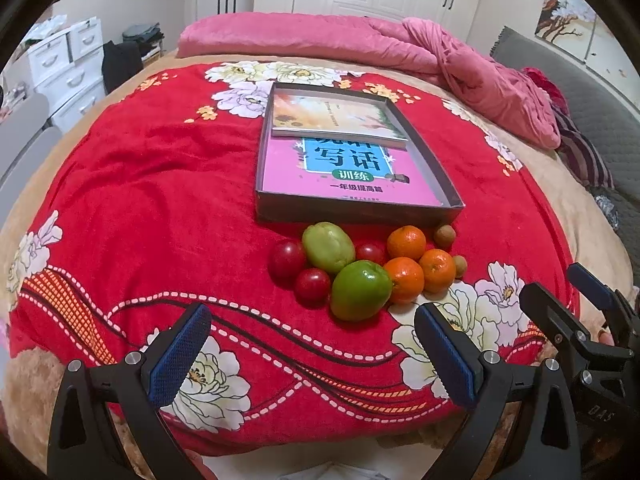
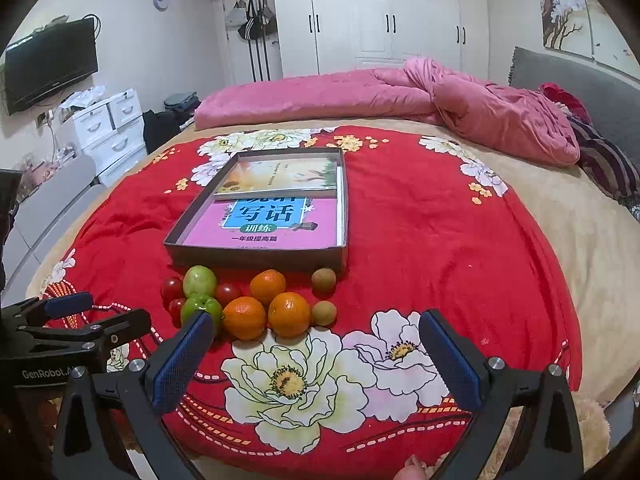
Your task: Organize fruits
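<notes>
My left tool point(image 1: 312, 350) is spread wide, empty, low over the red floral blanket point(image 1: 160, 200). My right tool point(image 2: 316, 354) is the same, nothing between its fingers. The fruit pile point(image 1: 360, 268) of green, red, orange and small brown pieces sits on the bed, touching the grey tray point(image 1: 276, 204) holding two books.

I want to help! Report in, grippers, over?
Left gripper open, right gripper open, both empty. Fruit pile untouched beside box. Nothing blocking.
</notes>
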`<state>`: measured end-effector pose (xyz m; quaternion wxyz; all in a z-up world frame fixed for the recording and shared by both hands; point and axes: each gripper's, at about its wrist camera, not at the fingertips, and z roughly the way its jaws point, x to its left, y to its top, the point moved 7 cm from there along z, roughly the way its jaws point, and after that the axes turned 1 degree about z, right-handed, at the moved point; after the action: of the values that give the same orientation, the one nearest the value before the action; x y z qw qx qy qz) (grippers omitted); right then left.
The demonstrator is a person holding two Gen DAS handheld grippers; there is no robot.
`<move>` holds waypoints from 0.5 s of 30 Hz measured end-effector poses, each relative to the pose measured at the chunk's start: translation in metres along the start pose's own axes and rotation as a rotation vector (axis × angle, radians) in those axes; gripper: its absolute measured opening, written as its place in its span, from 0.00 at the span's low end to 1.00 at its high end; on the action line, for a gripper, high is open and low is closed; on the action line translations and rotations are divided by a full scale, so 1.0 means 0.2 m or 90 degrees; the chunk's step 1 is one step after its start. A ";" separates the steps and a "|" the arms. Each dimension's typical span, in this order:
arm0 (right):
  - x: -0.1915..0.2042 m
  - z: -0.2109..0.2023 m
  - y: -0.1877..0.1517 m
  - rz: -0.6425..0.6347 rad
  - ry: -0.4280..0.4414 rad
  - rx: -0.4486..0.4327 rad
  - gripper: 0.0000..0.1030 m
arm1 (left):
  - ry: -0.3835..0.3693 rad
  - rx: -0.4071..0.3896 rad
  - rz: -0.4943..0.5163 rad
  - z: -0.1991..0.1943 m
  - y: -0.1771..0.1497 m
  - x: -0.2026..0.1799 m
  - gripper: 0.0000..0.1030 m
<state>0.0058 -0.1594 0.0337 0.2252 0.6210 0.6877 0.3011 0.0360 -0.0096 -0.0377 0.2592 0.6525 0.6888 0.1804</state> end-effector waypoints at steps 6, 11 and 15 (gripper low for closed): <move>0.00 0.01 -0.01 -0.004 0.002 0.001 1.00 | -0.002 -0.002 0.000 0.00 0.00 0.00 0.98; 0.00 0.02 -0.01 -0.004 0.002 0.003 1.00 | -0.002 -0.004 0.002 0.00 0.00 0.00 0.98; 0.00 0.01 -0.01 -0.005 0.003 0.003 1.00 | -0.003 -0.003 0.002 0.00 0.00 0.00 0.98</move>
<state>0.0066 -0.1582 0.0305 0.2236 0.6182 0.6912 0.3002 0.0364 -0.0104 -0.0364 0.2620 0.6534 0.6867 0.1813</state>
